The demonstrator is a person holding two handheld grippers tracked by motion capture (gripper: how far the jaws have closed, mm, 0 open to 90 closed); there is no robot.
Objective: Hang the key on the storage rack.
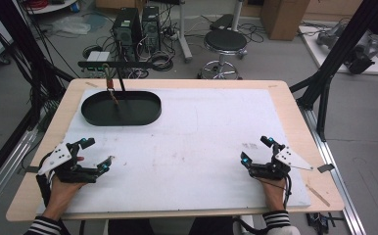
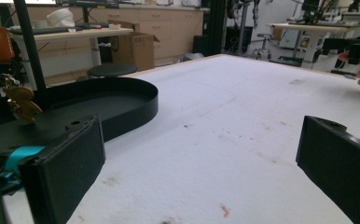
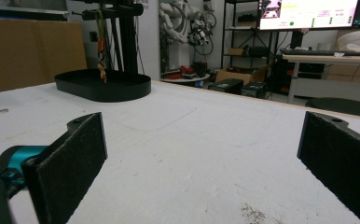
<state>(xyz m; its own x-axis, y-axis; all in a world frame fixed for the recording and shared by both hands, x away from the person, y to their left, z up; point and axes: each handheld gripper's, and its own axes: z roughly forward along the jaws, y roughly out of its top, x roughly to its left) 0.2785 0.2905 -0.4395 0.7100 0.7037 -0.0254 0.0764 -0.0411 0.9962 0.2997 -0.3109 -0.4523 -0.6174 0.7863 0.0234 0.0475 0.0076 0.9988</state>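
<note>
White sheeting covers the wooden table (image 1: 285, 98), which stands in a workshop with computer towers (image 1: 138, 24) and a black stool (image 1: 224, 41) on the floor beyond its far edge. At the table's far left lies a black oval tray (image 1: 121, 108), and a black stand (image 1: 120, 66) rises from it with a small keychain-like trinket (image 1: 110, 88) hanging from its crossbar over the tray; the left gripper view shows that trinket (image 2: 22, 102) as gold-coloured, dangling just above the tray floor.

Near the front left corner the left gripper (image 1: 95, 155) rests on the sheet in the person's hand, its jaws spread wide with nothing between them, pointing toward the table's middle and well apart from the tray. Near the front right the right gripper (image 1: 257, 149) rests likewise, jaws spread wide and empty, aimed toward the far left; in the right gripper view the tray (image 3: 103, 86) and stand (image 3: 122, 32) appear far off beyond bare sheet. Striped sleeves (image 1: 45, 226) show at the bottom edge.
</note>
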